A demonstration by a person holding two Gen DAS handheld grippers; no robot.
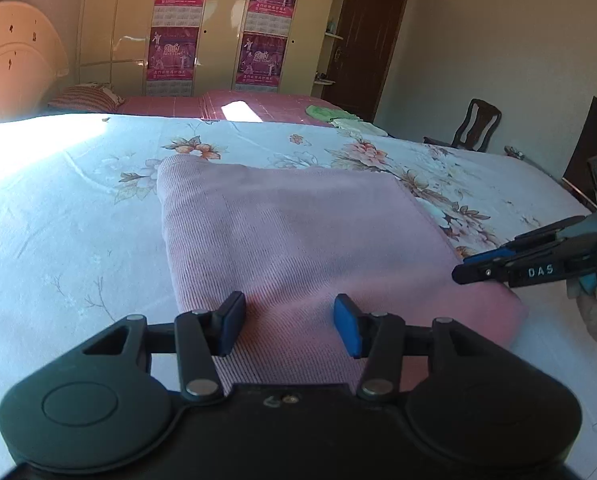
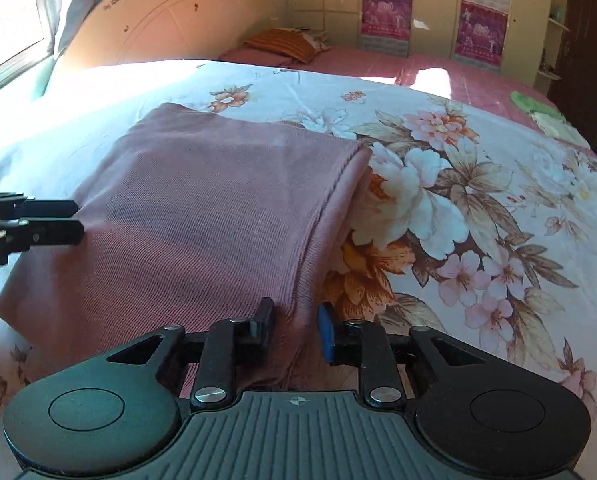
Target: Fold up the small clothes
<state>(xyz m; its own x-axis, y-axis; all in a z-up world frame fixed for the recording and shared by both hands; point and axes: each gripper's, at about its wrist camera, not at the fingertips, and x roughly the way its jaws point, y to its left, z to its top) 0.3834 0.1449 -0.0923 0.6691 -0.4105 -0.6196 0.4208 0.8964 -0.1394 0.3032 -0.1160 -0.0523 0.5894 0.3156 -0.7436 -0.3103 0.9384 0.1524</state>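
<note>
The pink knit garment [image 1: 298, 240] lies flat on the flowered bedsheet [image 1: 78, 220], already folded over into a long block. Its long side runs away from both cameras, toward the far end of the bed, and its near end sits right under the 2 grippers. The left gripper [image 1: 289, 326] is over the near end, a bit in from the left side; its jaws stand about half open with cloth below and between them, and the pads do not look like they press on it. The right gripper [image 2: 296, 330] is at the near right corner, where the thick folded edge [image 2: 330, 216] runs away from it. Its jaws are only a little open, with a bunch of that edge between them, but I cannot tell if the pads pinch it. A hand [image 1: 596, 308] holds this gripper. Both grippers are about as close to the near end, 1 on each side, so I think the next fold would carry that end forward along the long side. A green cloth [image 2: 528, 101] lies well apart on the far bed.
</note>
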